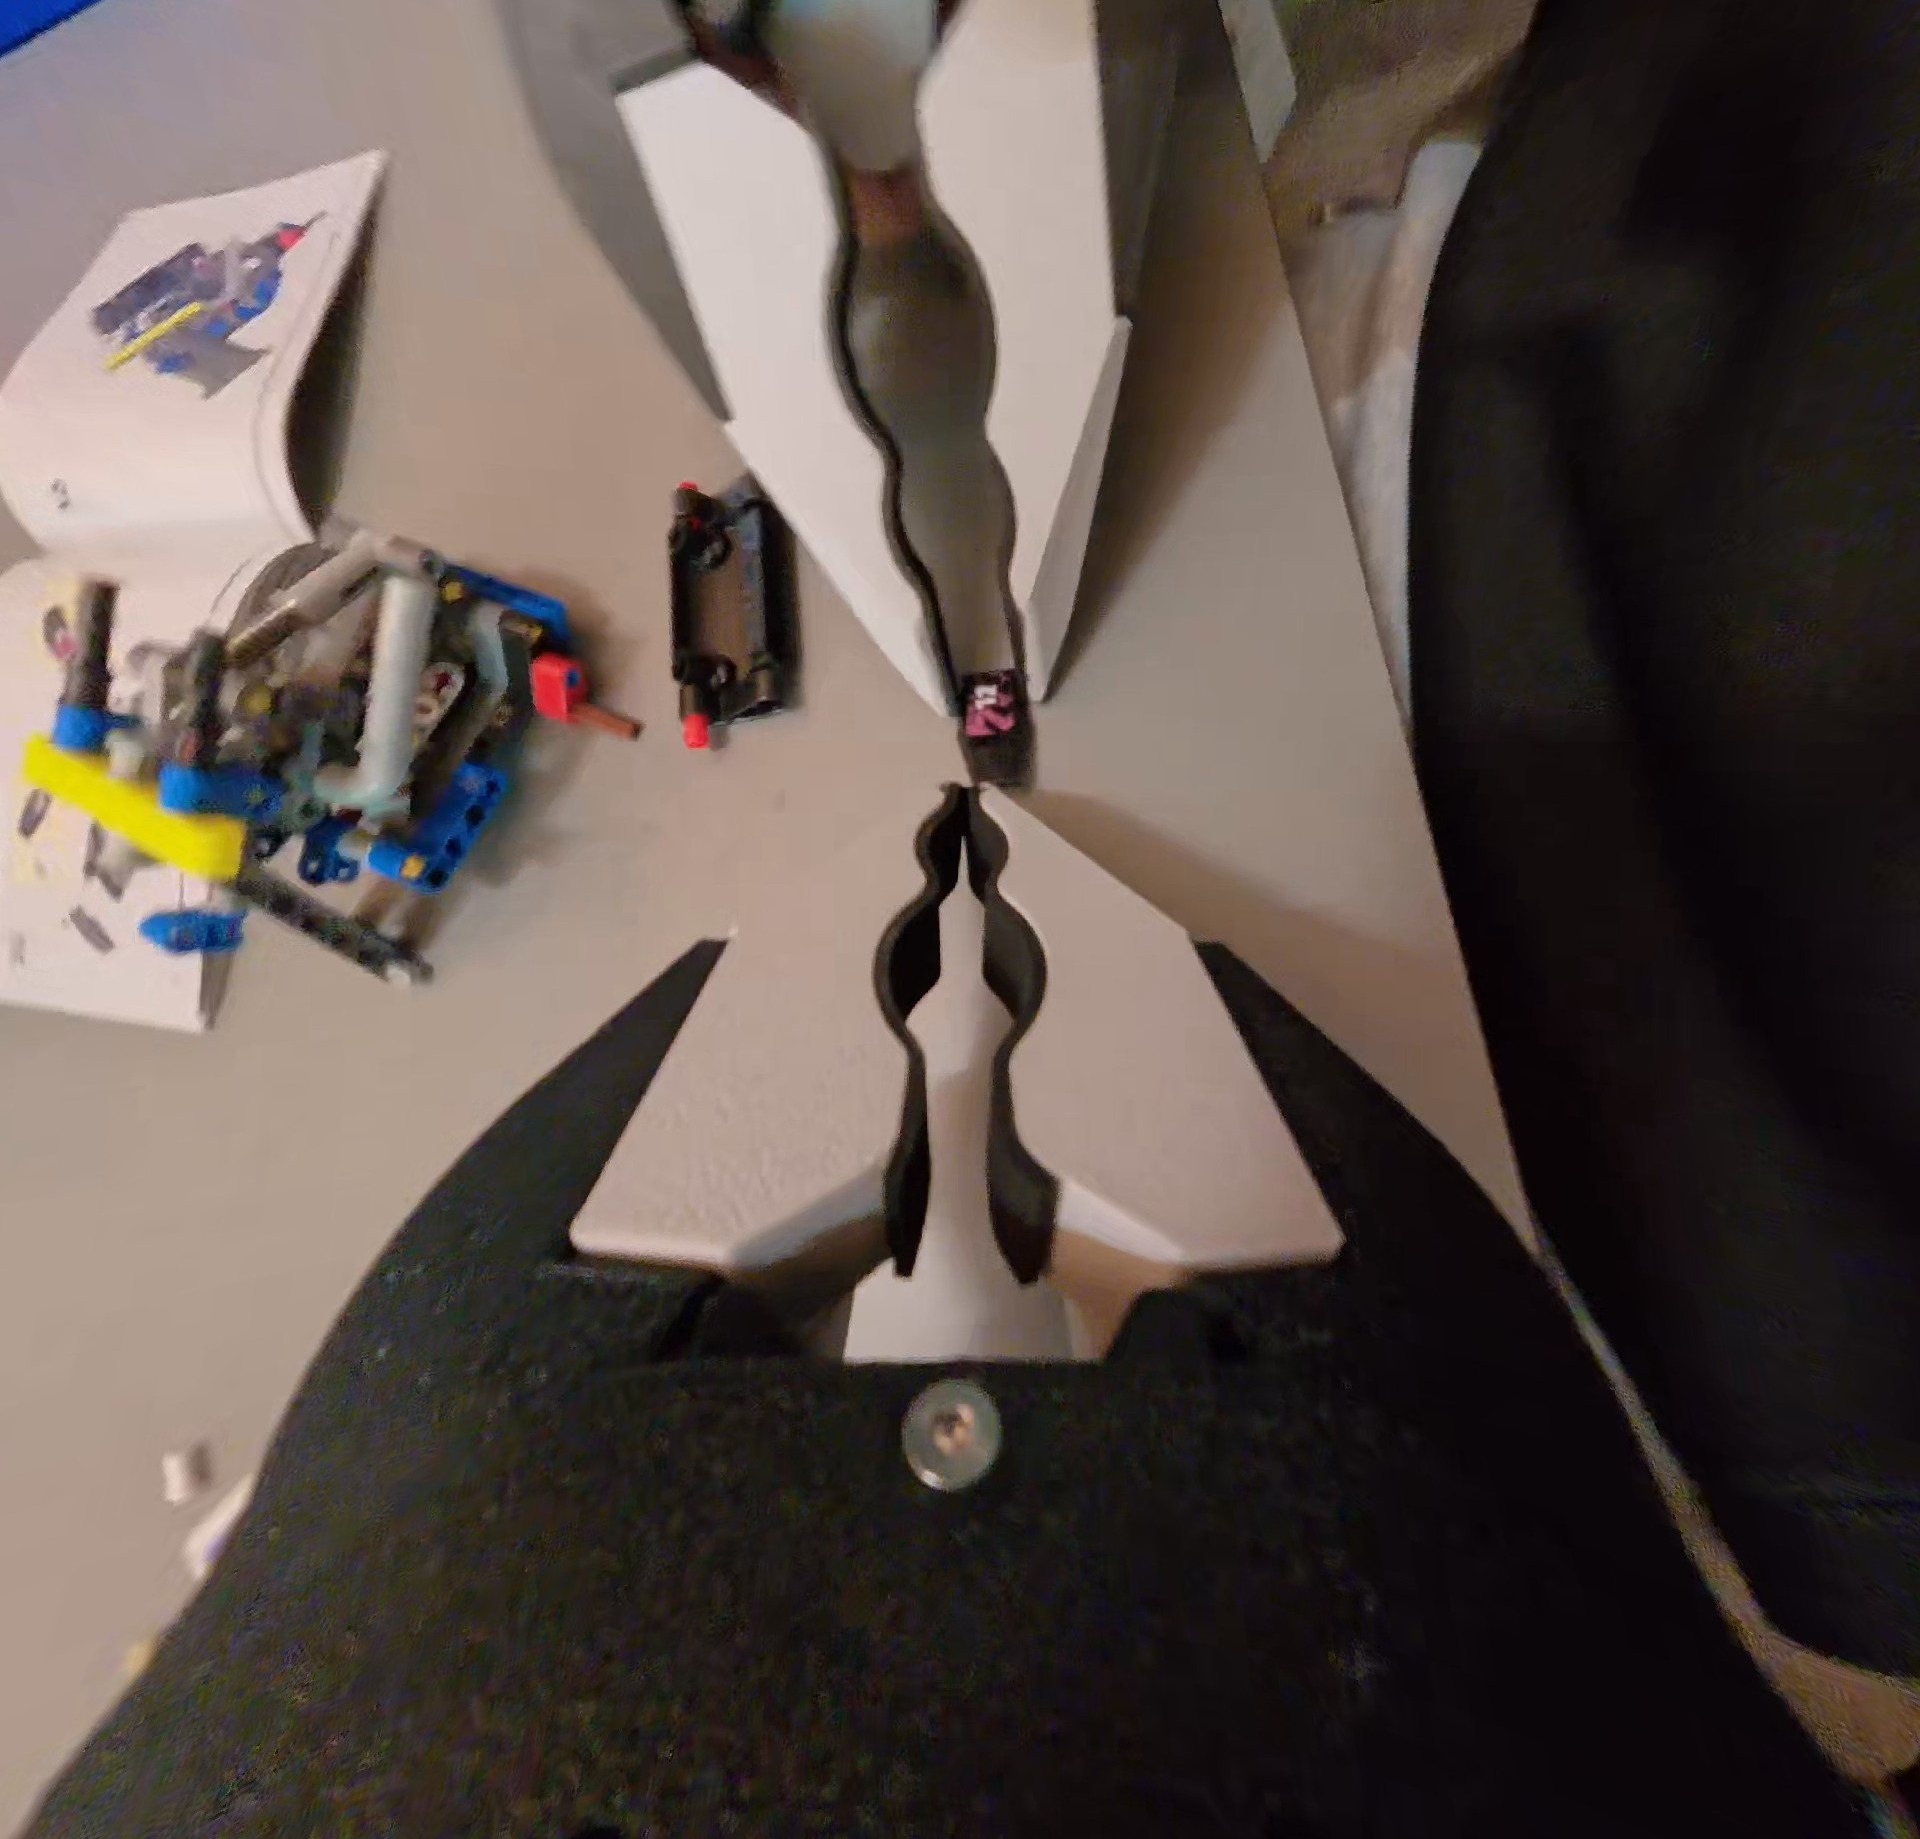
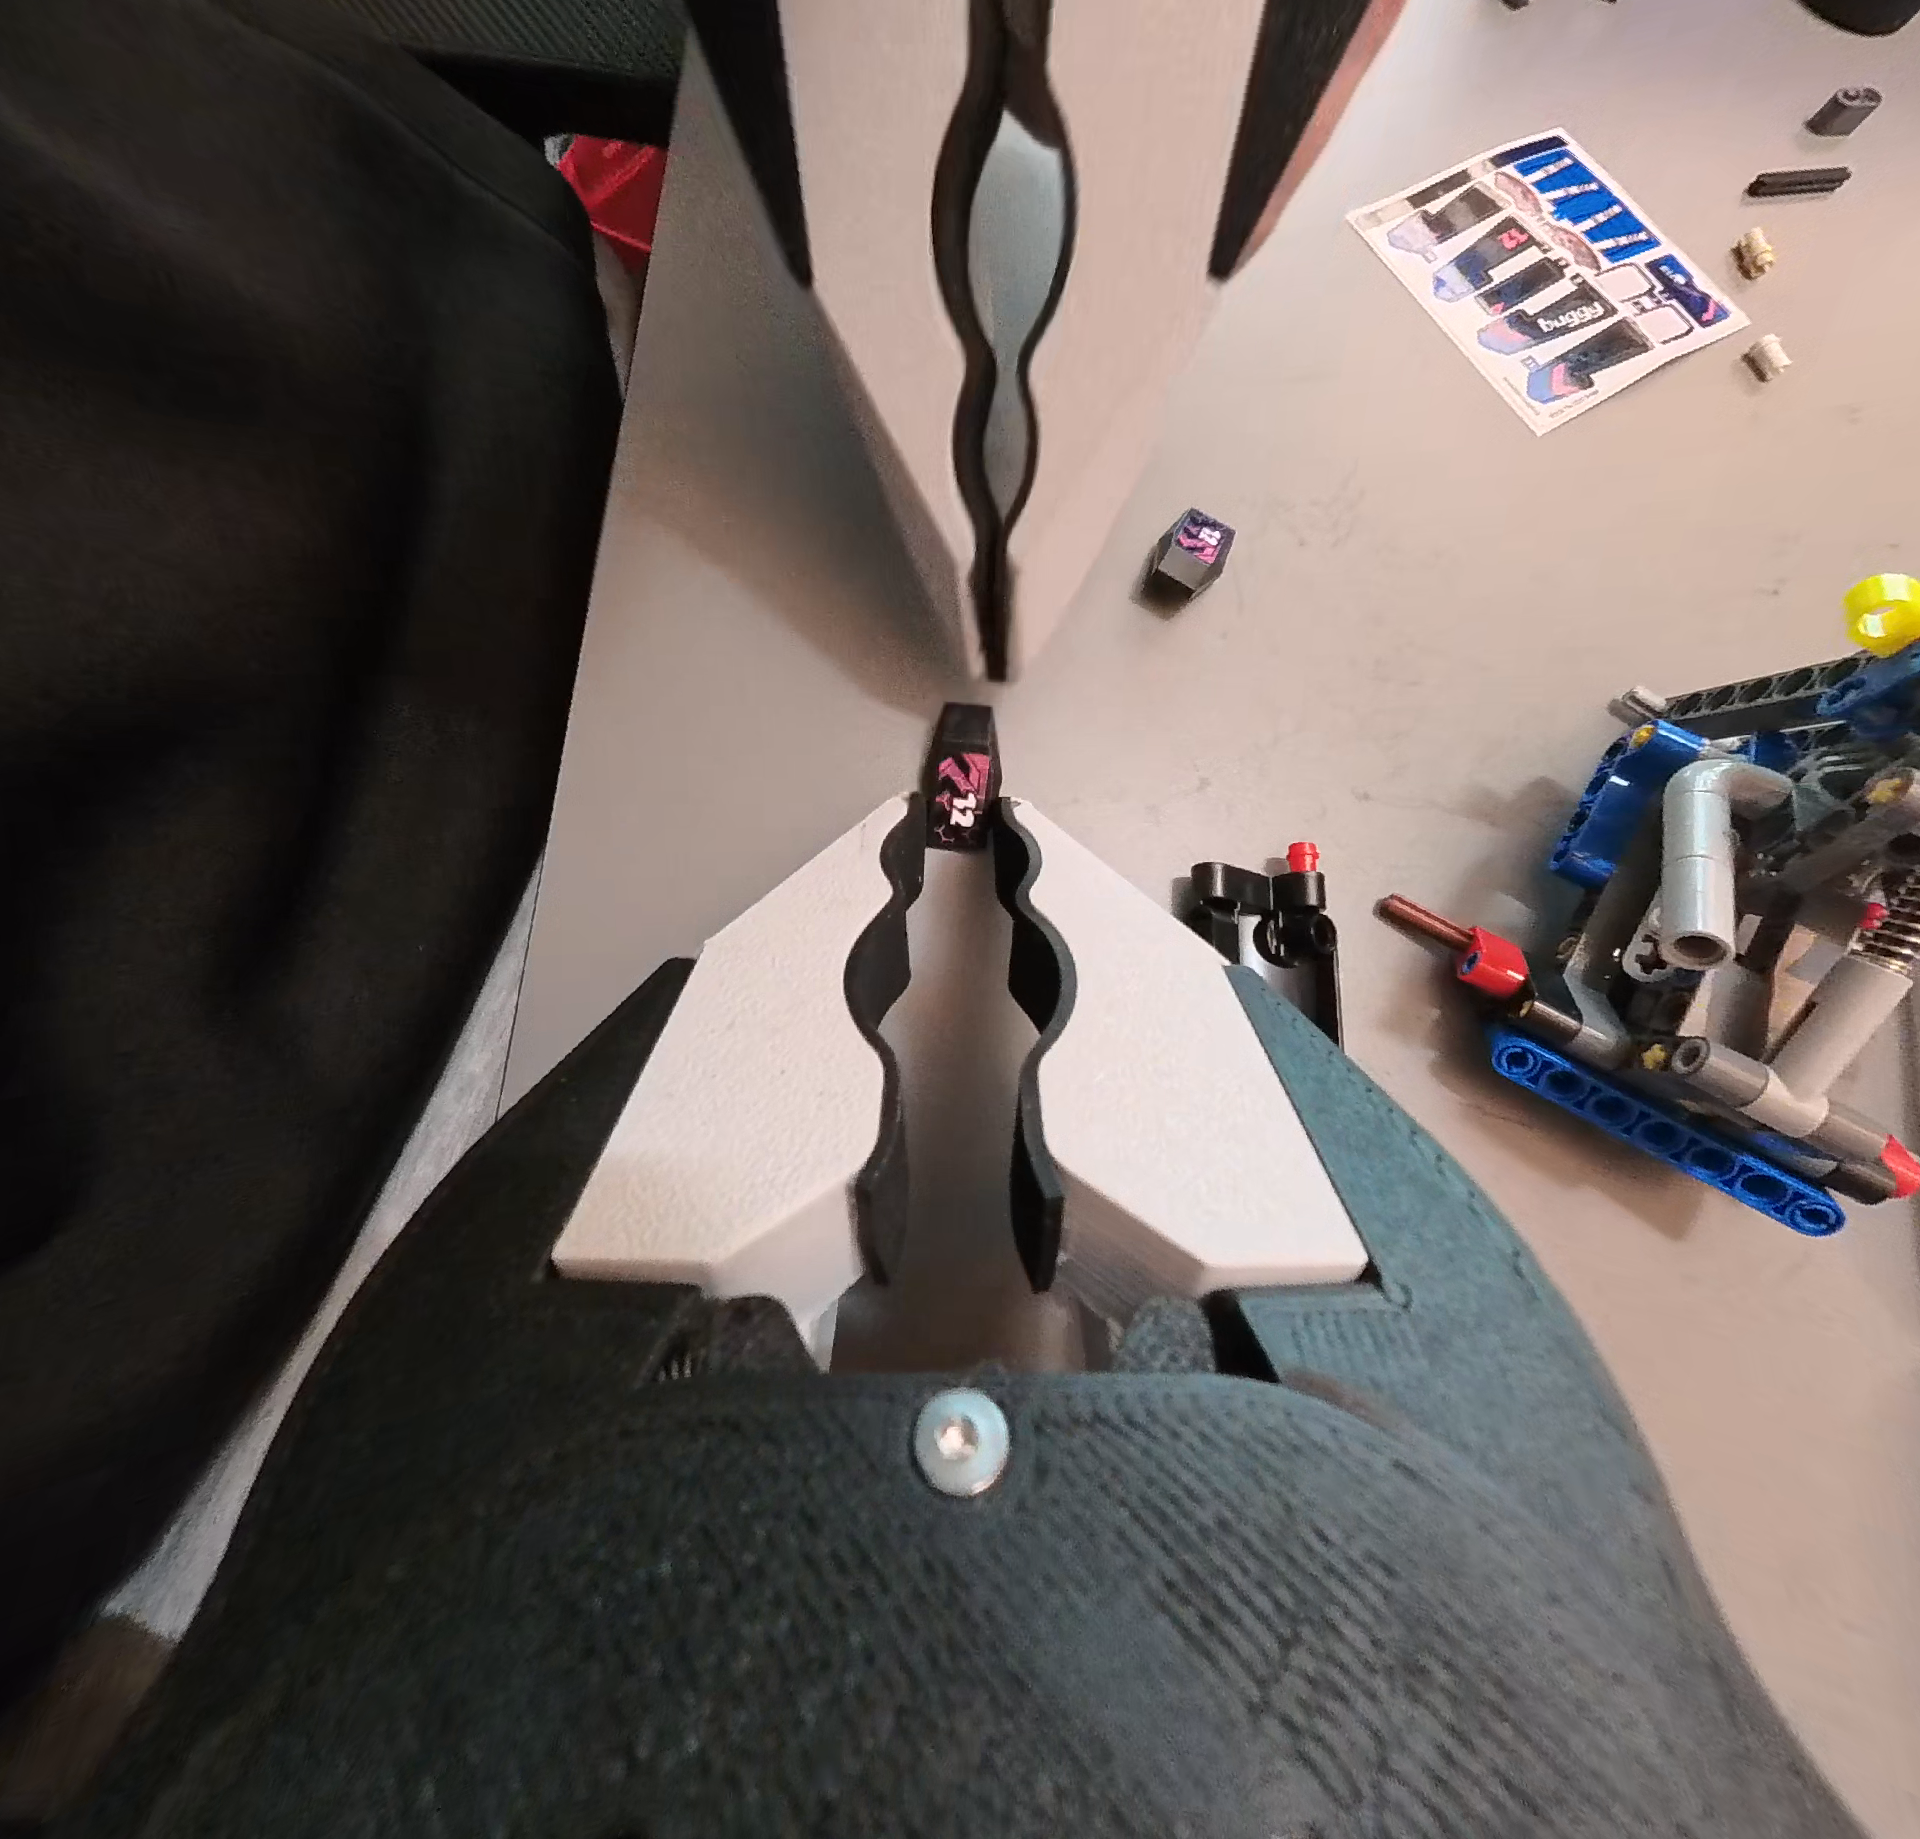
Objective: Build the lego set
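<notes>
From my left wrist view, my left gripper [image 1: 966, 792] has its wavy black pads pressed together at the tips with nothing between them. Just ahead of those tips my right gripper [image 1: 992, 693] points back at me, pinching a small black plastic block with a pink printed sticker [image 1: 992, 724]; the block's free end lies just beyond my left tips, and I can't tell whether they touch. On the grey table top [image 1: 520, 418] to the left lie a short black connector assembly with red pins [image 1: 727, 615], a half-built toy vehicle of blue, grey and yellow plastic beams [image 1: 312, 740], and an open white instruction booklet [image 1: 187, 366] partly under the vehicle.

From my right wrist view, my right gripper [image 2: 961, 807] pinches the same sticker-faced block [image 2: 961, 781] at the fingertips, both black pads pressing its sides, most of the block sticking out forward. The left gripper [image 2: 995, 662] hangs opposite, tips together, a small gap from the block's far end. A second small black stickered block [image 2: 1190, 553] sits on the table to the right, and beyond it a printed sticker sheet [image 2: 1548, 277]. The black connector assembly [image 2: 1268, 906] lies just beside my right finger, the toy vehicle [image 2: 1714, 958] farther right.
</notes>
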A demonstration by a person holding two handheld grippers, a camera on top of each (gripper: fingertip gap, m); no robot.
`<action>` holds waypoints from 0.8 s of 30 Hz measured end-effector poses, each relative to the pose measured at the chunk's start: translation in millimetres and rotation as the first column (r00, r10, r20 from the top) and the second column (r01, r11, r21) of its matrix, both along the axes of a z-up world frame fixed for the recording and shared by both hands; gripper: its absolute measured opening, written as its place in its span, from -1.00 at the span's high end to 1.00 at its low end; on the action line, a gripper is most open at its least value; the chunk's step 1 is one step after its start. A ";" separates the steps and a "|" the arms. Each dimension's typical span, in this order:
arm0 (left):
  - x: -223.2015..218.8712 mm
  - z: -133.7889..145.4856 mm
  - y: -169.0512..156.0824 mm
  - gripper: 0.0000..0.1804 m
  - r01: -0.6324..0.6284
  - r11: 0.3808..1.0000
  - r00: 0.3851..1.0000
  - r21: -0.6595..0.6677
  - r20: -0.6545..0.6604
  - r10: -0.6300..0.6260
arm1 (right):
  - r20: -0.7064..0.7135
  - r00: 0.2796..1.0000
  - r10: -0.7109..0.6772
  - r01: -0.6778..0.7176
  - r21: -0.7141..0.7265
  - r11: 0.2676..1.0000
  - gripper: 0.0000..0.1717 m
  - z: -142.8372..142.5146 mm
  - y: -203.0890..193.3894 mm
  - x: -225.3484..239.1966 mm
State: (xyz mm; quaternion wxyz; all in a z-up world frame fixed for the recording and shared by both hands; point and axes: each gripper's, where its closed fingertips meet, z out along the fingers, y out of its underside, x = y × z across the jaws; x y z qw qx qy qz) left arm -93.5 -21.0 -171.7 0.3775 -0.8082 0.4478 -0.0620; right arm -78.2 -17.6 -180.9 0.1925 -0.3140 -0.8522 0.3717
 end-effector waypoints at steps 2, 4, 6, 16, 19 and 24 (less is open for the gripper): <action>0.1 12.1 -2.8 1.00 -0.056 0.998 0.987 -0.002 0.148 0.056 | 0.001 1.000 0.000 0.000 -0.001 1.000 0.87 0.0 0.0 0.0; 0.7 21.2 -2.9 1.00 -0.114 0.993 0.960 -0.004 0.258 0.111 | 0.002 1.000 0.000 0.000 -0.002 1.000 0.87 0.0 -0.1 -0.1; 6.5 24.2 -0.8 1.00 -0.134 0.991 0.950 0.029 0.289 0.120 | 0.003 1.000 0.001 -0.001 -0.004 1.000 0.87 0.0 -0.2 0.0; 18.3 -6.1 12.4 1.00 -0.106 0.993 0.991 0.054 0.083 0.102 | 0.003 1.000 0.005 -0.005 -0.003 1.000 0.87 -0.2 -0.5 0.2; 14.8 -4.3 8.7 1.00 -0.115 0.992 0.990 0.048 0.092 0.110 | -0.006 1.000 0.005 -0.005 0.004 1.000 0.87 -0.1 -0.6 0.0; -9.7 9.8 2.6 1.00 -0.233 0.972 0.954 0.041 0.203 0.220 | -0.034 0.999 0.010 -0.009 0.027 1.000 0.87 0.7 -0.6 0.8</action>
